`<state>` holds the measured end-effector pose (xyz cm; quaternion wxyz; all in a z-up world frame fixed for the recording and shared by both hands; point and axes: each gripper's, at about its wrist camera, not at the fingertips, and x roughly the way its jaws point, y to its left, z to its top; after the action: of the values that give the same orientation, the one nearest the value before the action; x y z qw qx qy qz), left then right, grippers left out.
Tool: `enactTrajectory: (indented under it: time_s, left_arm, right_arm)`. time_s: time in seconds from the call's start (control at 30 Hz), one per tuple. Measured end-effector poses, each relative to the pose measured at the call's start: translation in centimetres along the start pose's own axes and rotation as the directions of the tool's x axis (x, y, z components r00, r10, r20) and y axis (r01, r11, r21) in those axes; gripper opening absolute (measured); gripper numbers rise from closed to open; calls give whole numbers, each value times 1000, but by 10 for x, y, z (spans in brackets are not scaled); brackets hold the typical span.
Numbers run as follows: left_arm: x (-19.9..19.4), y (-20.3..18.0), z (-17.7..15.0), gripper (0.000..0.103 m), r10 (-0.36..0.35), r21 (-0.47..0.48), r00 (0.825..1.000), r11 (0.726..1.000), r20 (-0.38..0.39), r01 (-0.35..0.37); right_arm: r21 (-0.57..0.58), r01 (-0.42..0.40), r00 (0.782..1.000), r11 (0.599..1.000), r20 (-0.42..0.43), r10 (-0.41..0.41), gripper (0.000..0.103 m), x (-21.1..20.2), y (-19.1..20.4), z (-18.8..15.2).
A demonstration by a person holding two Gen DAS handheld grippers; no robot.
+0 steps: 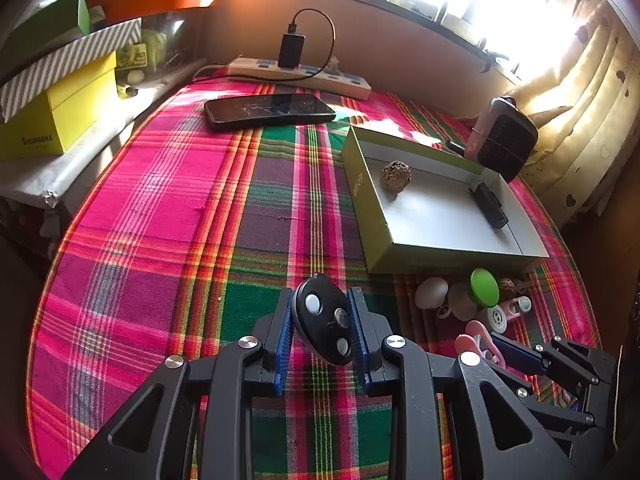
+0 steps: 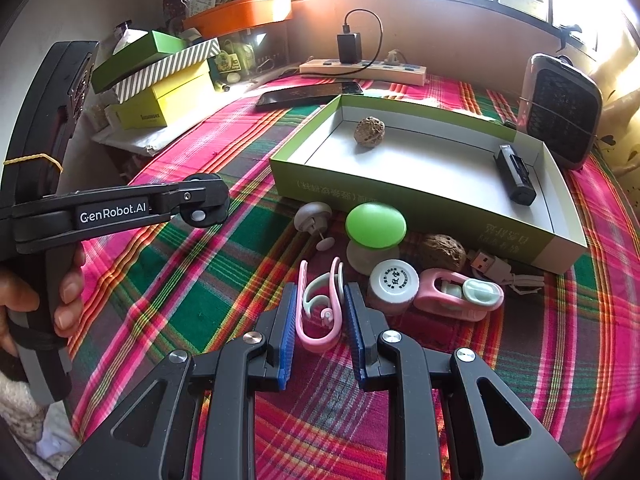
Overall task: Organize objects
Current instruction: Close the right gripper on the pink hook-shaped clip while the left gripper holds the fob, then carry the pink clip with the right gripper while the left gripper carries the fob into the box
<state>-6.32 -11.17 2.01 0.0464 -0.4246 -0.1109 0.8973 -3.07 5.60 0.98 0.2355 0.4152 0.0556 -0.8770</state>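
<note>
My left gripper (image 1: 321, 322) is shut on a black oval disc (image 1: 325, 322) with white and grey studs, held above the plaid cloth; it also shows in the right wrist view (image 2: 206, 199). My right gripper (image 2: 320, 312) has its blue pads either side of a pink and white clip (image 2: 320, 312) lying on the cloth, closed onto it. A green box lid (image 2: 416, 212) behind holds a walnut (image 2: 369, 130) and a black stick-shaped device (image 2: 516, 176). In front of it lie a green mushroom-shaped toy (image 2: 375, 222), a white cap (image 2: 394, 284), a second pink clip (image 2: 456, 294) and another walnut (image 2: 444, 252).
A phone (image 1: 270, 111) and a power strip (image 1: 300, 76) with a charger lie at the back. Stacked yellow, striped and green boxes (image 1: 52, 100) stand at the left. A small dark heater (image 2: 560, 112) stands at the right. A USB plug (image 2: 486, 261) lies by the lid.
</note>
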Motion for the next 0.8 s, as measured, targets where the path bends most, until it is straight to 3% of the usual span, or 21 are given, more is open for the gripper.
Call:
enactTrajectory:
  time_s: [0.43, 0.8]
  left_arm:
    - [-17, -15, 9, 24, -36, 33, 999, 999, 26, 35]
    - [-23, -33, 25, 24, -63, 77, 997, 995, 47, 59]
  right_arm:
    - [11, -4, 999, 1000, 40, 4, 24, -17, -6, 12]
    - [36, 40, 996, 999, 83, -43, 24, -31, -25, 33]
